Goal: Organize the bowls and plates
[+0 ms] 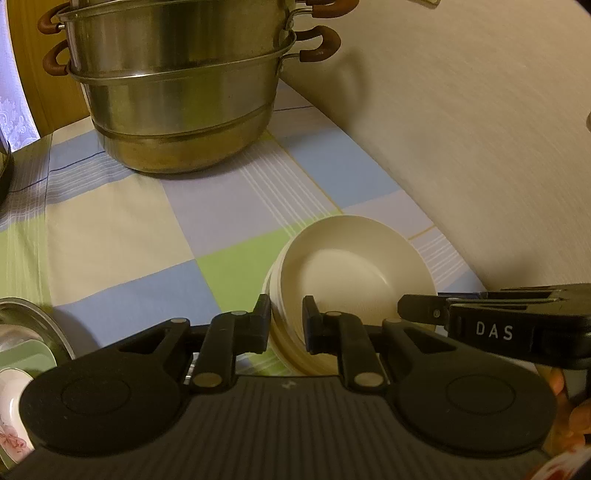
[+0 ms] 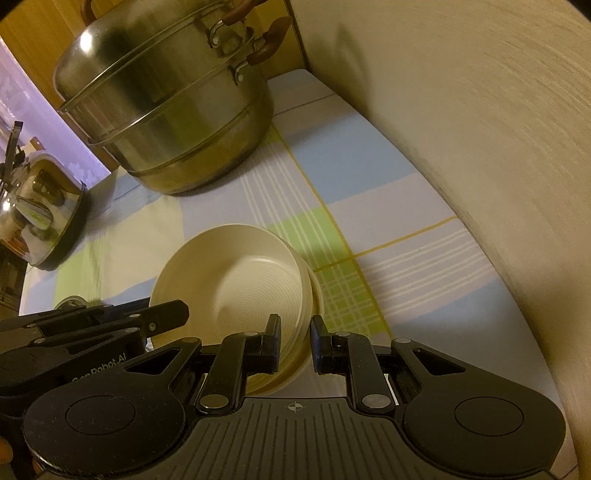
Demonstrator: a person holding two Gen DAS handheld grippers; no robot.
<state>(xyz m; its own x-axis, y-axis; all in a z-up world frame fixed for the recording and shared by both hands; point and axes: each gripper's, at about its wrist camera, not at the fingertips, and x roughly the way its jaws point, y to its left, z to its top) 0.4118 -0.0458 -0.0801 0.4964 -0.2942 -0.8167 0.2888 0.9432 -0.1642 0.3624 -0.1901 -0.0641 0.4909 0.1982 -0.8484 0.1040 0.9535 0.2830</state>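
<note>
Checked tablecloth (image 1: 122,229) carries the steel steamer pot (image 1: 177,110) far; the cream bowl stack (image 1: 351,258) sits near the right wall. Left gripper (image 1: 286,321) is narrowed onto the stack's left rim; right gripper (image 2: 295,345) likewise clamps the right rim, stack between both.

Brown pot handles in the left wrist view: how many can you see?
4, all on the stacked steel steamer pot: upper left, lower left, upper right, lower right. The frame's top edge cuts the pot off, so more may be hidden.
</note>
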